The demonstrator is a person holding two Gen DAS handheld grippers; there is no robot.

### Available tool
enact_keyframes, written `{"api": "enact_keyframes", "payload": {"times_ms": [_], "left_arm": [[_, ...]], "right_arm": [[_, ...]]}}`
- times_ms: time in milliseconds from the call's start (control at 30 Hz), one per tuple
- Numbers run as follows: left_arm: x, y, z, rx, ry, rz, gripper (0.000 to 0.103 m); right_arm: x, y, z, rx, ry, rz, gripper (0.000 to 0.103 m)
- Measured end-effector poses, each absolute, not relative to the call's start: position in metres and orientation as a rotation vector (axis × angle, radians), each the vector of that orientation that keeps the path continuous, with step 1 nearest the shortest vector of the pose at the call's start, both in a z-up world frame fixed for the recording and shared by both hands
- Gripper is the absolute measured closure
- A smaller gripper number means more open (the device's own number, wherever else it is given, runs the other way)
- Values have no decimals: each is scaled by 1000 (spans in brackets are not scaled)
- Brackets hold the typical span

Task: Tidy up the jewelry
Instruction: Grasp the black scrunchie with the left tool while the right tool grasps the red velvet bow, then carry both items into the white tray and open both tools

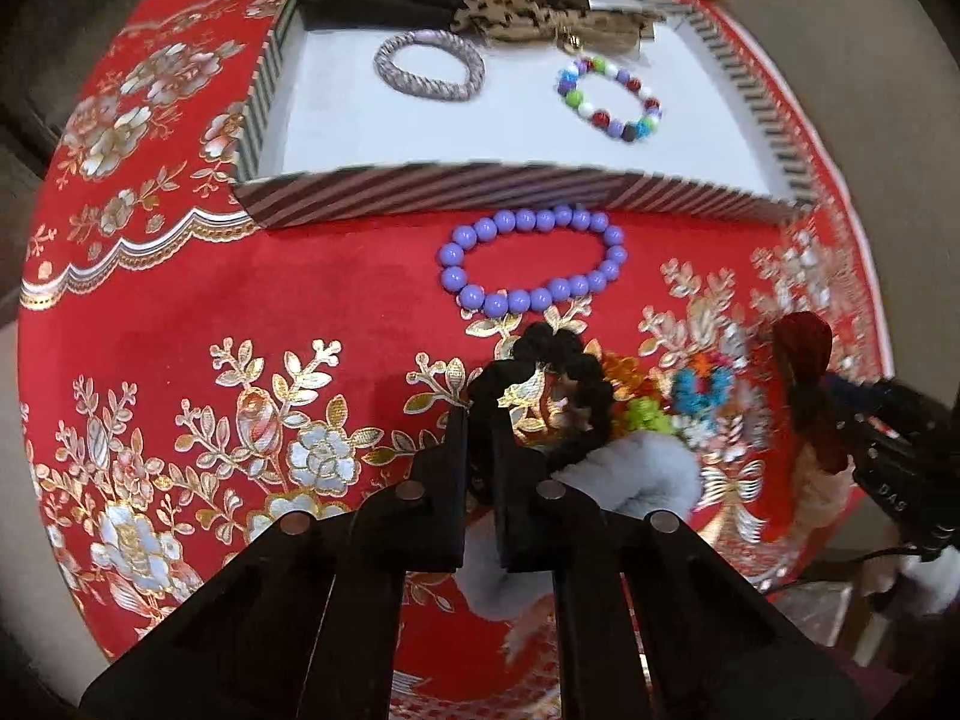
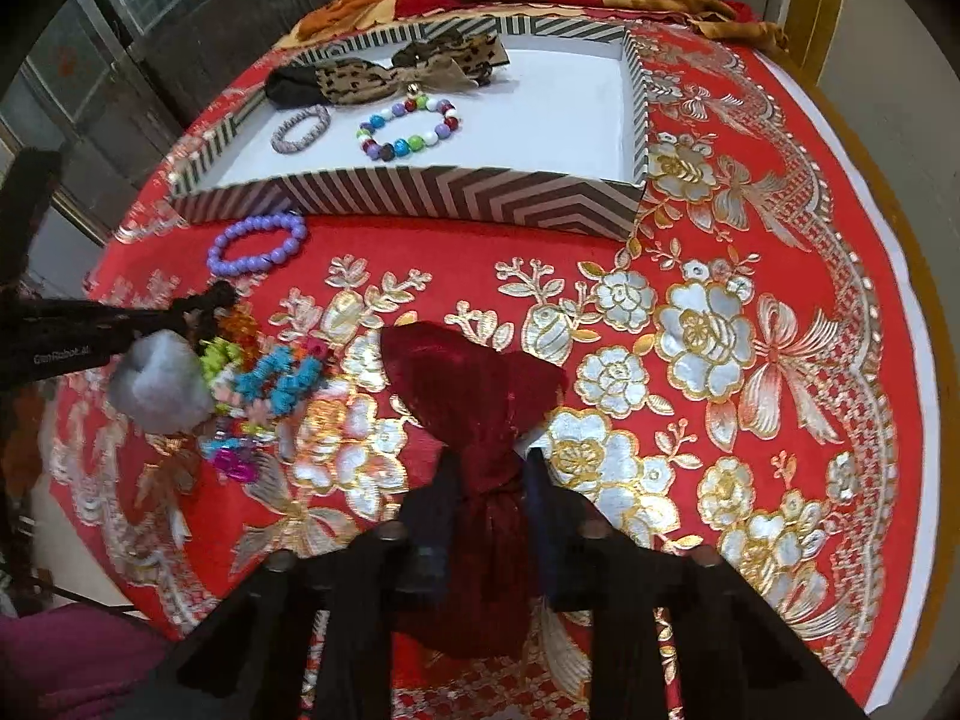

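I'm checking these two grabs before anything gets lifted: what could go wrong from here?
The left gripper pinches the black bracelet at one edge; it may drag the colourful pieces beside it. The right gripper squeezes only the dark red velvet bow at its knot, so it could slip or swing before reaching the striped box.

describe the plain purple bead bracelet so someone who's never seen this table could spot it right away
Find the striped box on the red cloth. Just outside its front wall, on the cloth, lies the purple bracelet. Its beads are all one lilac colour, unlike the multicoloured bracelet inside the box.
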State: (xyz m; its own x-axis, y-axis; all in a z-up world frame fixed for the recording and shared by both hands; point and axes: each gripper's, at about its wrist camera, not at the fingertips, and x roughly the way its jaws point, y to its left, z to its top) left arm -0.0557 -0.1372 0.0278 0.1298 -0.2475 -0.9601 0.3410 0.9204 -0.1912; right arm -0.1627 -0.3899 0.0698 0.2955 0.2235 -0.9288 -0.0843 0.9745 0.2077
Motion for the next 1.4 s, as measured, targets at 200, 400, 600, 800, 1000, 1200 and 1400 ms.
{"api": "enact_keyframes", "payload": {"times_ms": [200, 400, 600, 800, 1000, 1200, 1400], "left_arm": [[-49, -124, 64, 2, 1325, -471, 98], [-42, -115, 93, -4, 1272, -476, 98], [-45, -101, 118, 1, 1219, -480, 98], [-30, -107, 139, 15, 1161, -471, 98], [-1, -118, 145, -1, 1127, -457, 98], [38, -130, 116, -15, 1173, -408, 98], [62, -123, 78, -20, 1260, -315, 98]], "right_arm": [[-164, -411, 99, 250, 1198, 246, 88], [-160, -416, 115, 282, 1162, 263, 88], [-155, -412, 128, 291, 1129, 277, 88], [-140, -410, 143, 275, 1086, 278, 88], [-104, -412, 154, 236, 1057, 253, 88], [-48, -411, 145, 203, 1076, 234, 88], [15, -415, 118, 200, 1123, 205, 88]]}}
